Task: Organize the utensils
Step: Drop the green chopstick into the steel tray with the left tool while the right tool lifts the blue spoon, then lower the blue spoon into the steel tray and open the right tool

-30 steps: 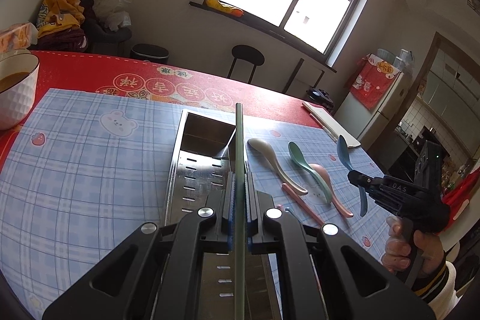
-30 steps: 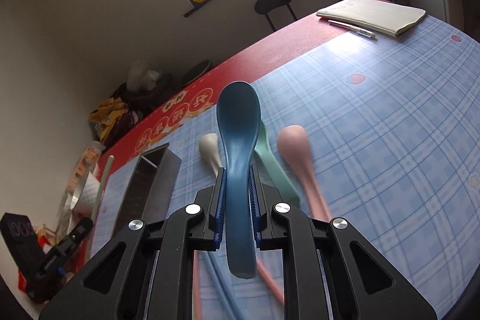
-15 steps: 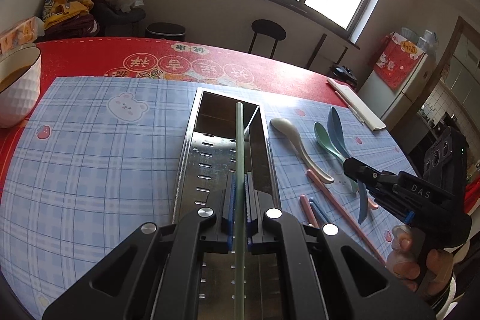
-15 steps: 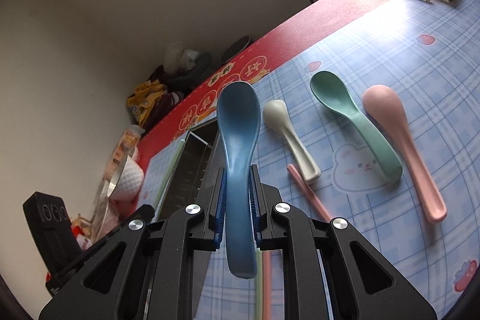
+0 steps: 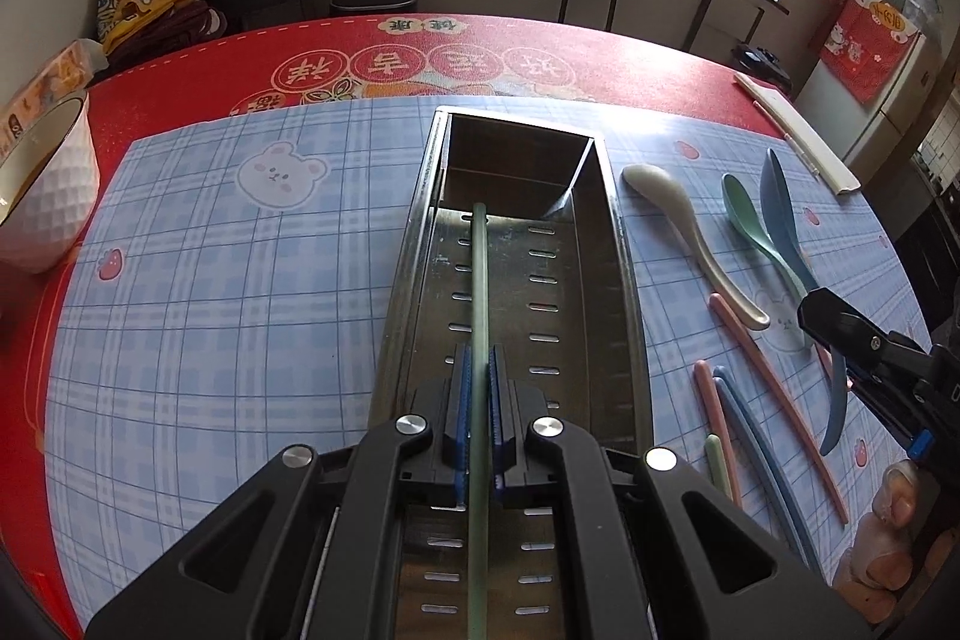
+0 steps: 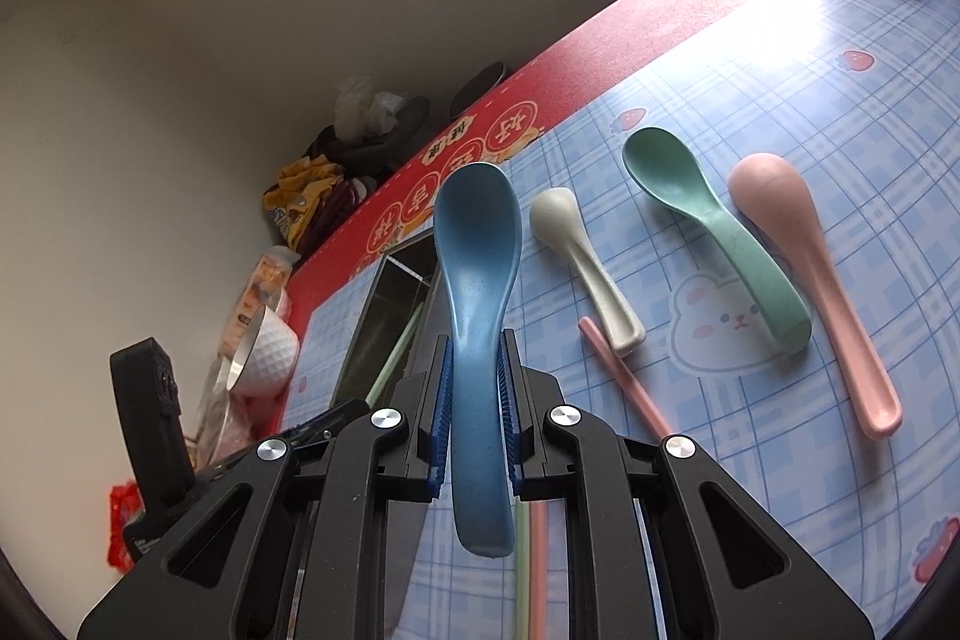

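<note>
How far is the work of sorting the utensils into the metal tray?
Nothing lies in the perforated steel tray yet. The left gripper holds a green chopstick over it; the right gripper holds a blue plastic spoon. The cream, green and pink spoons and several chopsticks remain on the mat.

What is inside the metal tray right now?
The tray shows only its bare slotted floor. The green chopstick, gripped by the left tool, points into it. That tool hides the near end, so anything there is unseen.

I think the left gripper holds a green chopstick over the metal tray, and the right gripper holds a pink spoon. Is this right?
Not quite. The right gripper holds a blue spoon; the right wrist view shows the pink spoon lying on the mat. The left gripper does hold the green chopstick over the metal tray.
</note>
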Motion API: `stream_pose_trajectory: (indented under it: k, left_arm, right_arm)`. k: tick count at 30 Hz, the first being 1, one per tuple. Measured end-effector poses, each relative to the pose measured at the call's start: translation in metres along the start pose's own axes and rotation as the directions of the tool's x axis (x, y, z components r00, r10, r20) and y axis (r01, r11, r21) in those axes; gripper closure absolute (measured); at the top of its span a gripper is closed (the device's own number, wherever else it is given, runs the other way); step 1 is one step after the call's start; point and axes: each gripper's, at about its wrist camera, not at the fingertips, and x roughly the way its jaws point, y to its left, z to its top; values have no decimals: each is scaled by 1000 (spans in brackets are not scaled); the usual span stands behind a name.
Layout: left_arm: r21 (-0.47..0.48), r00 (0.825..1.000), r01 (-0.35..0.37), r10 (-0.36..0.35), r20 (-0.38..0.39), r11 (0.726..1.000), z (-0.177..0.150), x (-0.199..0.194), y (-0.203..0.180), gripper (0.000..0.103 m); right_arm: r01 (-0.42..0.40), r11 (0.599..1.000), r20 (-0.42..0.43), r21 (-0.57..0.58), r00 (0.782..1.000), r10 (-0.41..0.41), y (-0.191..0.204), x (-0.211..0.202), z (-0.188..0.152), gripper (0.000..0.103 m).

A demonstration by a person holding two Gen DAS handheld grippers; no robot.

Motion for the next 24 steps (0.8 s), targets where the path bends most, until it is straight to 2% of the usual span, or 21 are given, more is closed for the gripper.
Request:
stream_pose_trajectory:
  k: [7, 12, 15, 18, 21, 23, 24]
  left_arm:
    - [21, 998, -54, 54, -33, 998, 11, 8, -3, 97]
    - [3, 997, -57, 57, -47, 998, 13, 12, -1, 97]
    - [13, 998, -51, 52, -28, 999, 12, 7, -2, 95]
    - [49, 998, -52, 51, 32, 997, 8, -10, -8, 92]
    - [95, 990, -43, 30, 139, 995, -4, -35, -15, 69]
    - [109, 973, -33, 7, 229, 994, -16, -52, -16, 33]
    - [120, 966, -30, -2, 258, 992, -23, -58, -17, 27]
  right_arm:
    - [-17, 1000, -4, 10, 1000, 17, -3, 0, -1, 88]
    - [-26, 1000, -11, 12, 1000, 26, -6, 0, -1, 88]
    - [-26, 1000, -13, 10, 1000, 26, -7, 0, -1, 88]
    - [-24, 1000, -15, 10, 1000, 24, -6, 2, 0, 88]
    - [-16, 1000, -16, 6, 1000, 17, -3, 5, -1, 88]
    - [-14, 1000, -21, 5, 1000, 14, 0, 8, -2, 88]
    - [-18, 1000, -23, 6, 1000, 18, 1, 9, -3, 88]
